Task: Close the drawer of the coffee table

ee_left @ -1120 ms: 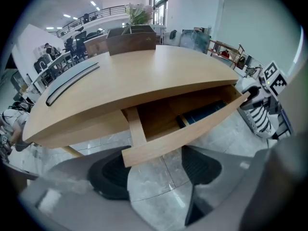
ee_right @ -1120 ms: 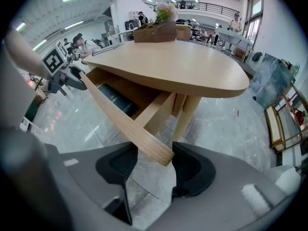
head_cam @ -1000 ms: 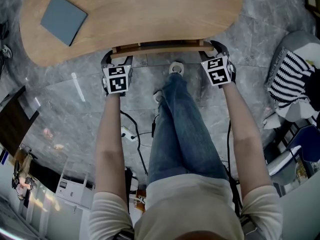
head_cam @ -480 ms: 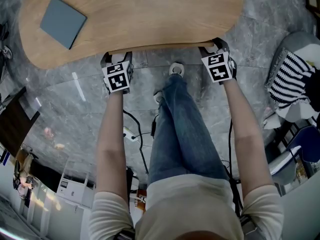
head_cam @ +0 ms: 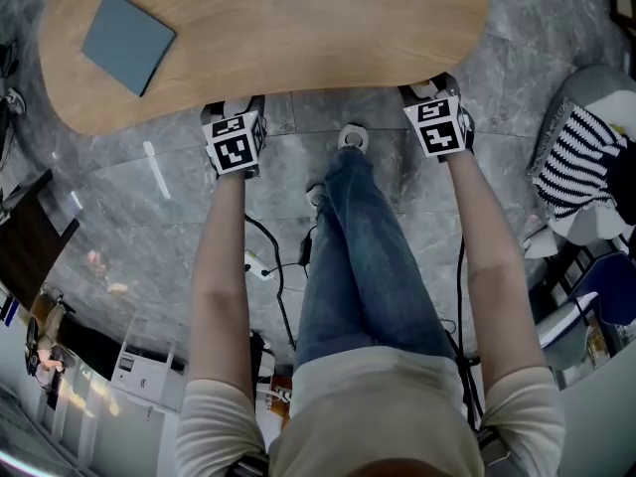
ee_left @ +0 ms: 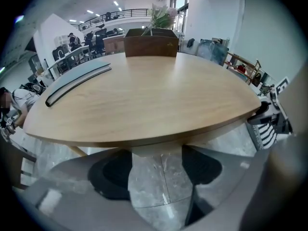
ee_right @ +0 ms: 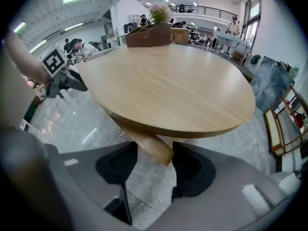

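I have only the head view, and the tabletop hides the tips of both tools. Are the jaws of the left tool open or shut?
Observer: Open. The left tool has its jaws apart, with only floor between them.
Operator: And the right one?
Observer: The right tool is open too. A slanted wooden beam under the tabletop shows between its jaws.
Operator: What stands at the far end?
Observer: A wooden box holding flowers.
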`<state>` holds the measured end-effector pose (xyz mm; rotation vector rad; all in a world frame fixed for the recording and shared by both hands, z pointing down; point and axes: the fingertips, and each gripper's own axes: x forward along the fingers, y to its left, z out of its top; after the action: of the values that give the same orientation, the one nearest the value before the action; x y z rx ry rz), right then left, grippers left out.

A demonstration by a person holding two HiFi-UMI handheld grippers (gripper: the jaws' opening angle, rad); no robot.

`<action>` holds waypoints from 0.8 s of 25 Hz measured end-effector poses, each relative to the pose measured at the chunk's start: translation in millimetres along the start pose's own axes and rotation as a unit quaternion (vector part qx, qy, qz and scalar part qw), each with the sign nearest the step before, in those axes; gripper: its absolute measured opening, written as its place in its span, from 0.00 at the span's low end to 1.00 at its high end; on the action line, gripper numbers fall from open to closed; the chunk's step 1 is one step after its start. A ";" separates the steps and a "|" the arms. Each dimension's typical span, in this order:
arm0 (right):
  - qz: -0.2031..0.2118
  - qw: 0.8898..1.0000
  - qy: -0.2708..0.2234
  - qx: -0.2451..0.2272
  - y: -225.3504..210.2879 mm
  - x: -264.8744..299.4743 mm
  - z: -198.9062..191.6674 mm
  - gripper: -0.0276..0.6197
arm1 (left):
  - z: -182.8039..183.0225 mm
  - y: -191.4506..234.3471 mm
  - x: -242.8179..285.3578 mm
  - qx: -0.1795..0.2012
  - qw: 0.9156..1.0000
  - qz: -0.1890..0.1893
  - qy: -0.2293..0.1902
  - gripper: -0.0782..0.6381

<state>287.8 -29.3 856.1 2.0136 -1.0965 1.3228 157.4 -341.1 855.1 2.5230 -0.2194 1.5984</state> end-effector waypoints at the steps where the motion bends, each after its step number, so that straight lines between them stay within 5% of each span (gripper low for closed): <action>1: -0.001 1.000 0.000 0.001 0.3 -0.4 -0.1 0.39 | -0.7 0.1 0.0 -0.001 1.000 -0.001 0.000 0.57; 5: -0.012 1.000 -0.010 0.016 -1.0 0.3 -0.6 0.40 | -3.6 1.2 1.5 -0.021 1.000 -0.001 -0.006 0.57; 14: -0.070 0.984 -0.060 0.150 8.0 -23.5 -22.5 0.34 | -20.4 -19.8 -14.8 -0.083 0.995 -0.016 -0.056 0.55; 20: -0.077 0.974 -0.123 0.176 42.1 -52.3 -23.6 0.17 | -35.0 -44.6 -40.2 -0.120 0.987 -0.034 -0.104 0.32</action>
<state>229.7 -16.4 816.9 2.5233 -0.8249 1.2829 118.4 -288.7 831.4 2.4769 -0.3232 1.2032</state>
